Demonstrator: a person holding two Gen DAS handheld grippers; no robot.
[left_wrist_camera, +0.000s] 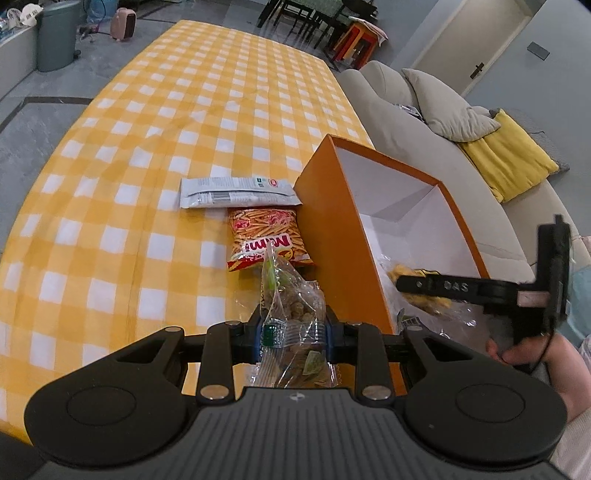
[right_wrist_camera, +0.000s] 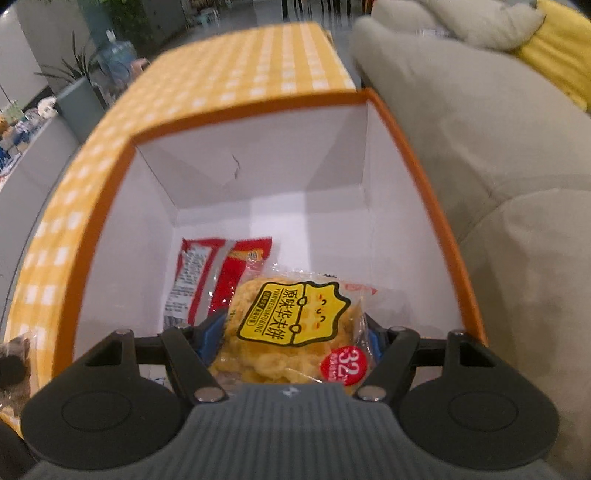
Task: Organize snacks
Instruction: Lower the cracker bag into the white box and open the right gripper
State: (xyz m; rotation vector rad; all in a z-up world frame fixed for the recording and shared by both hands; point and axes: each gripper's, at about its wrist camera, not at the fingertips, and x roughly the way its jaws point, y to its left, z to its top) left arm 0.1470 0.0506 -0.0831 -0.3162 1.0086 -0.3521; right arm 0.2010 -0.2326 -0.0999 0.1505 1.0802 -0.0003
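My left gripper [left_wrist_camera: 293,332] is shut on a clear packet of brown snacks [left_wrist_camera: 295,295], held just left of the orange box [left_wrist_camera: 332,221]. On the table beyond it lie an orange-and-red packet of stick snacks [left_wrist_camera: 266,236] and a grey-white packet [left_wrist_camera: 236,192]. My right gripper [right_wrist_camera: 291,339] is shut on a yellow waffle packet [right_wrist_camera: 291,325] and holds it inside the orange box [right_wrist_camera: 92,229]. A red packet [right_wrist_camera: 218,273] lies on the box floor behind it. The right gripper also shows over the box in the left wrist view [left_wrist_camera: 424,288].
The table has a yellow-and-white checked cloth [left_wrist_camera: 147,147]. A beige sofa [left_wrist_camera: 388,92] with a grey cushion and a yellow cushion [left_wrist_camera: 509,155] stands right of the box. A grey bin [left_wrist_camera: 57,35] stands on the floor at the far left.
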